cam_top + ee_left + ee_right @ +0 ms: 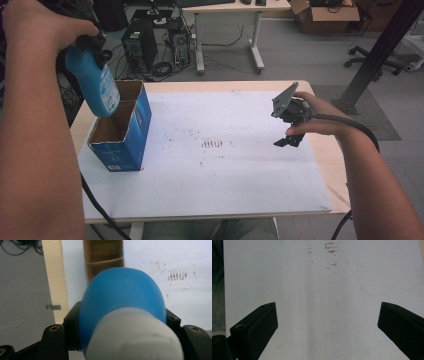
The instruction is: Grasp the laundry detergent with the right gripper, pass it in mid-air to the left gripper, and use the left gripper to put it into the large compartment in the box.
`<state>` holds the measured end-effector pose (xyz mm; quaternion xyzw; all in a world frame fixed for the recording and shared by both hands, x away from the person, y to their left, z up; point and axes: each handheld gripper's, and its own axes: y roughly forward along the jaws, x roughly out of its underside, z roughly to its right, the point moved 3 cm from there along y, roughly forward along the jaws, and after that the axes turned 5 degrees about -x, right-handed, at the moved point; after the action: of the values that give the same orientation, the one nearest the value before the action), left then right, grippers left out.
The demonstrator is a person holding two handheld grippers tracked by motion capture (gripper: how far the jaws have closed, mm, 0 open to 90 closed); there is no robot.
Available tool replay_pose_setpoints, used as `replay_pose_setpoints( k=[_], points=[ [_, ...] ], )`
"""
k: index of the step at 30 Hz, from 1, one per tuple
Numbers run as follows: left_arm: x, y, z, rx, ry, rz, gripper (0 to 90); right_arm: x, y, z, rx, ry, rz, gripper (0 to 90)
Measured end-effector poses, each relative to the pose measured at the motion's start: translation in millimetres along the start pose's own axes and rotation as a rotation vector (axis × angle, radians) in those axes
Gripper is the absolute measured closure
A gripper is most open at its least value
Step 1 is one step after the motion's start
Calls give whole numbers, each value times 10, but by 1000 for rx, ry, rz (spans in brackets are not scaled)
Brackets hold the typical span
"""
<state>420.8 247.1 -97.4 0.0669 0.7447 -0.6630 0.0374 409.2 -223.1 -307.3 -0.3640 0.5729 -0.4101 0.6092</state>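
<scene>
A: High view first. What's the left gripper [92, 47] doing?
B: Clamped on a blue bottle [95, 82], up at the far left. The bottle hangs below the gripper, tilted, bottom end lowest, with a label on its side.

A: And what's under it?
B: A blue cardboard box [122, 125], open top, brown inside, with a divider across it. The bottle's lower end hangs over the far compartment, near the box's rim. Can't tell if it touches.

A: Right gripper [289, 141]?
B: Well off to the right of the box, held over the white board [225, 175]. Grey plate on top, cable trailing back along the forearm. Jaws point down at the board. Nothing in them.

A: Left gripper view?
B: Bottle [122, 302] sits right between the jaws, which press on both its sides. Its white cap end [135, 337] is nearest the camera, blue body beyond. Past the bottle, straight ahead, the box's brown inside [103, 257] with the divider. Board with brown smudges [177, 275] off to the right of the jaws, table edge [53, 277] to the left.

A: Right gripper view?
B: Right gripper [327, 322] jaws stand wide apart, empty. The board [324, 290] lies beyond them, and ahead of the jaws are brown smudges [331, 247]. Faint pencil outline [387, 287] ahead and to the right.
</scene>
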Motion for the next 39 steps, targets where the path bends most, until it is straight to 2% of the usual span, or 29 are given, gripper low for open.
replay_pose_setpoints(
  k=[11,18,24,27,35,39],
  points=[
    [26,430,-48,8,0,-35,376,-17,-2,-10,1,0,10,29],
    [35,674,11,23,28,-42,376,-26,-9,-11,3,0,13,29],
    [67,960,85,29,54,-61,376,-40,2,-11,-2,-1,12,29],
    [77,1041,101,34,53,-66,377,-43,10,-5,-4,-3,13,29],
    [81,1209,121,8,60,-75,377,-50,31,-2,-6,-4,13,29],
    [90,1273,120,16,59,-80,377,-60,50,-2,-9,-1,9,29]
  ],
)
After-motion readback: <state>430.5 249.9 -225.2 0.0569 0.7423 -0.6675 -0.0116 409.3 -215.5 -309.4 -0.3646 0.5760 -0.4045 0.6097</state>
